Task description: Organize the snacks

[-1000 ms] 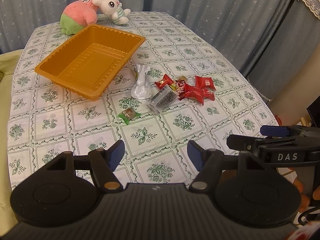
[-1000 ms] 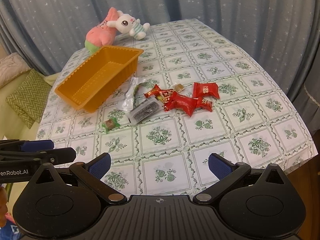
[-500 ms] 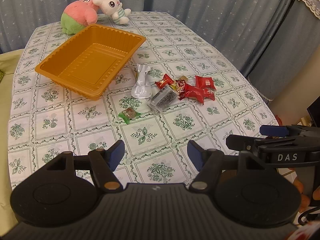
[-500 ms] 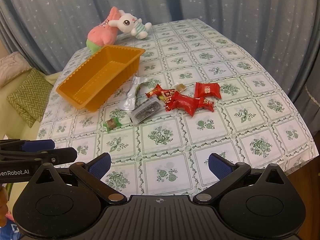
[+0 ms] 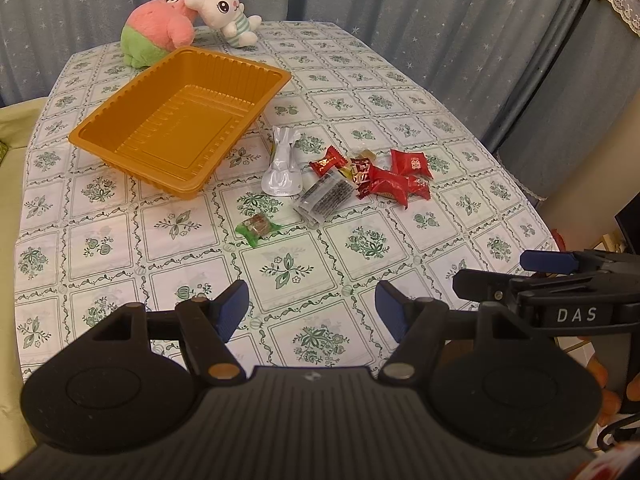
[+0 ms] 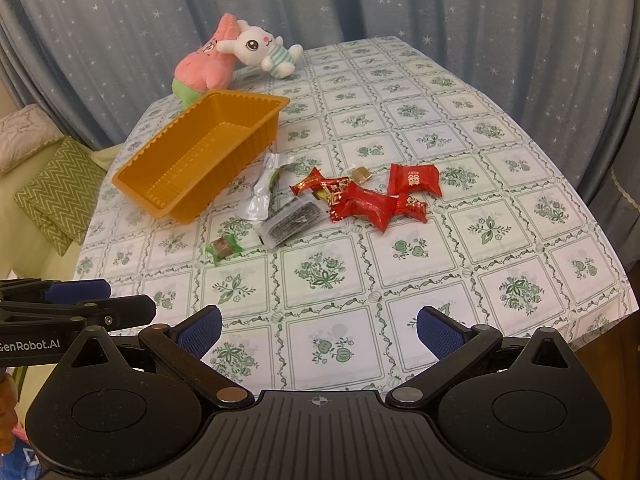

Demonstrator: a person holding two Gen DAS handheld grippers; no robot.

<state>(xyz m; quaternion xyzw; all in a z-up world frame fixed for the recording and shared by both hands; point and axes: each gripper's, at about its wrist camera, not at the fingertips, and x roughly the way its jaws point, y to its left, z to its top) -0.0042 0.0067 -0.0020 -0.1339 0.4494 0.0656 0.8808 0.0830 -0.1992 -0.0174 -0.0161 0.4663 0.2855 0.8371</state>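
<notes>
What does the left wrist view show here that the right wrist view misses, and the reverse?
Only the left wrist view shows the lace-trimmed curtain edge at upper right. Only the right wrist view shows the green zigzag-patterned cushion beside the table. Both show the empty orange plastic tray, the scattered wrapped snacks, the pink star plush toy, the white rabbit plush toy, and both grippers open above the near table edge.
</notes>
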